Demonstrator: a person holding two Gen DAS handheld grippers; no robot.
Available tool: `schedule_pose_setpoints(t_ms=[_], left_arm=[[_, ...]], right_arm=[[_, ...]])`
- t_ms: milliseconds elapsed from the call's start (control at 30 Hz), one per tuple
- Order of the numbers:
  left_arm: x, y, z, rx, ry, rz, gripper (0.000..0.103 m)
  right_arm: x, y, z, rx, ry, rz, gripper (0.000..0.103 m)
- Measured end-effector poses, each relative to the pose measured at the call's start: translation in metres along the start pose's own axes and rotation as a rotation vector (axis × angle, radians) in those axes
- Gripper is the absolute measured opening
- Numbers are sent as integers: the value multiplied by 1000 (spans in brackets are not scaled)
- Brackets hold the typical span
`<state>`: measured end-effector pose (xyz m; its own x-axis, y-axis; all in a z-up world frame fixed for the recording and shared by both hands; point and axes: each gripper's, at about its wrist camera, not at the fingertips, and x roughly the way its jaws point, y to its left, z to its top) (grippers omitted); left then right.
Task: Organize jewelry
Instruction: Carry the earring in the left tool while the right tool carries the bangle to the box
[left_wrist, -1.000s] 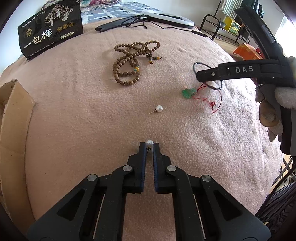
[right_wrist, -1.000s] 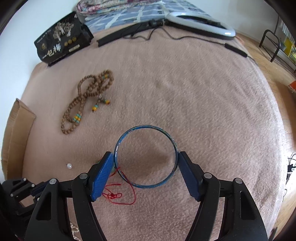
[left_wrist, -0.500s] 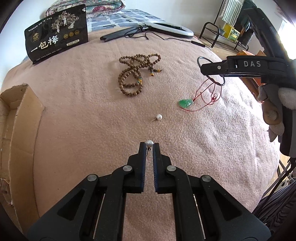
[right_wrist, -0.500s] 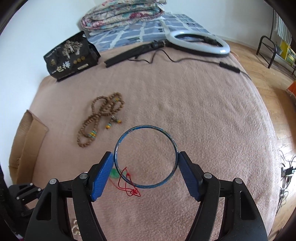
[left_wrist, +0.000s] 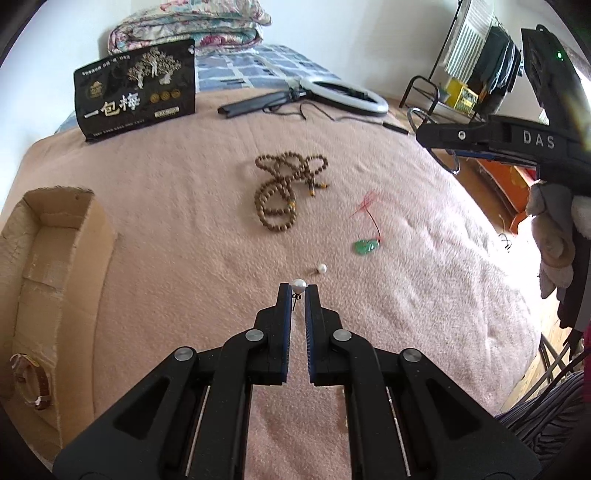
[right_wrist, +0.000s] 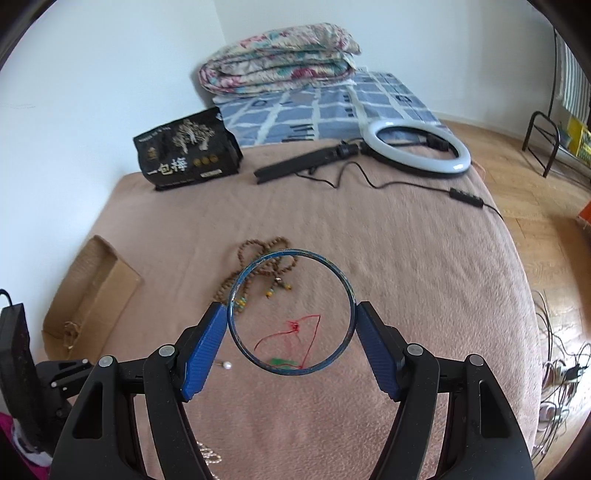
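My left gripper (left_wrist: 298, 290) is shut on a pearl earring (left_wrist: 298, 284), held above the pink blanket (left_wrist: 184, 240). A second pearl earring (left_wrist: 322, 268) lies just beyond it and shows in the right wrist view (right_wrist: 226, 365). My right gripper (right_wrist: 291, 314) is shut on a dark blue bangle (right_wrist: 236, 295) and holds it in the air; it appears at the upper right of the left wrist view (left_wrist: 443, 136). A wooden bead necklace (left_wrist: 284, 192) and a green pendant on red cord (left_wrist: 366, 246) lie on the blanket. A cardboard box (left_wrist: 55, 280) stands at the left.
A brown strap watch (left_wrist: 33, 380) lies in the box. A black tea bag (left_wrist: 135, 94), a ring light (left_wrist: 343, 96) with its cable and a folded quilt (right_wrist: 277, 62) are at the far end. A metal rack (left_wrist: 461, 85) stands on the right.
Both grippers have risen away from the blanket with their loads. The red cord no longer hangs from the bangle; the green pendant lies loose on the blanket. The box has come further into view.
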<state>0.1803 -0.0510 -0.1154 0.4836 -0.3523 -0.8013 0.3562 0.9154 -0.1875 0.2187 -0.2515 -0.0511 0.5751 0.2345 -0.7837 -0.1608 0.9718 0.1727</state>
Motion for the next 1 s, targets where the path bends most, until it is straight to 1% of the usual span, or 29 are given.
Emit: schedule_pose_setpoints(t_ms=[200,300,433,700,1000], left_arm=[[-22,12,3,-17,-47,14,5],[-31,21,3,-30,-68,30,5],[-48,40,1,-56,-98,52,5],[-74,77,-10,-121,-133,99,5],[-102,125,-29,-196,-161,170,5]], right_arm=[[-5,17,0,-24,-6,32,71],[-6,31,1,-47,-11,46,71],[-7,54,2,-82,-17,72,71],[-1,109,3,-147,-24,133,71],[14,164,1,-210,-14,192,71]])
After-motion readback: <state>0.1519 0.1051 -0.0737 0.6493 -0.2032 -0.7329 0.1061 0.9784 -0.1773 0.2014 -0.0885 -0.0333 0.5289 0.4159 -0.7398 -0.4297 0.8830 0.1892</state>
